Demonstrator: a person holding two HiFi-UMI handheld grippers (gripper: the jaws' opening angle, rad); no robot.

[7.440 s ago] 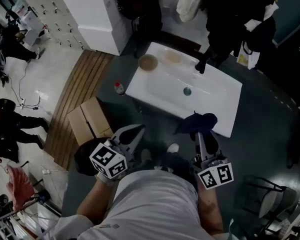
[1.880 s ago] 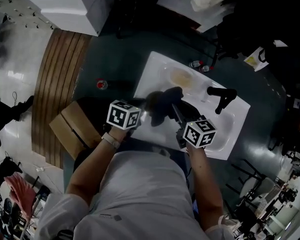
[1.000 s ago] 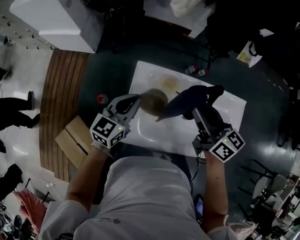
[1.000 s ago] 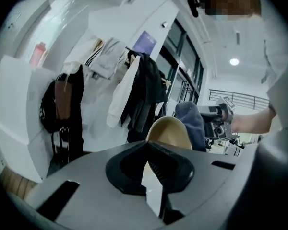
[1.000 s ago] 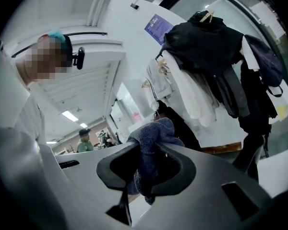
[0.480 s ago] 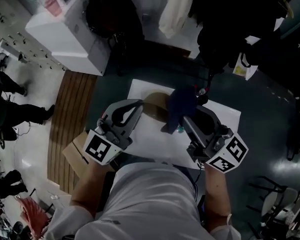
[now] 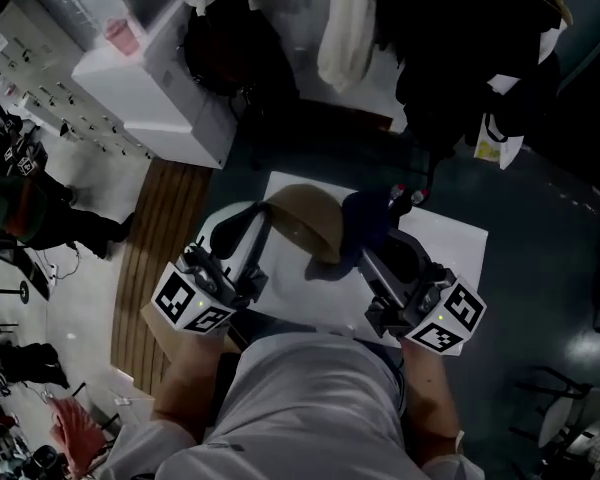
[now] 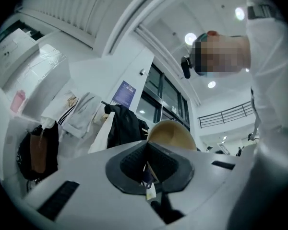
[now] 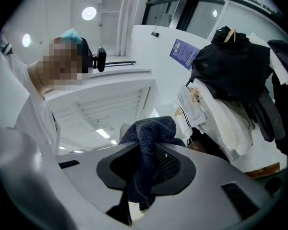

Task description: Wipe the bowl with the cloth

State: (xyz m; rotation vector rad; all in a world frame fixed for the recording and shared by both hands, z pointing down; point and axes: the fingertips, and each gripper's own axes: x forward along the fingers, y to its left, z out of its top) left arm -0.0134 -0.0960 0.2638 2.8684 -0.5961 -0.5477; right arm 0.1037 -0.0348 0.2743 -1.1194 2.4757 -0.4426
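Left gripper (image 7: 263, 211): clamped on tan round bowl (image 7: 306, 219) rim. Right gripper (image 7: 374, 251): clamped on dark-blue terry cloth (image 7: 366, 220). Wipe seemingly starting; next, press cloth into bowl.

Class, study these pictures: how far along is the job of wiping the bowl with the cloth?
Done: left claw clamps the bowl by its rim, right claw clamps the cloth, both held over the sink. In hand: cloth beside the bowl. Left: the wiping itself, apparently; cleanliness can't be judged.
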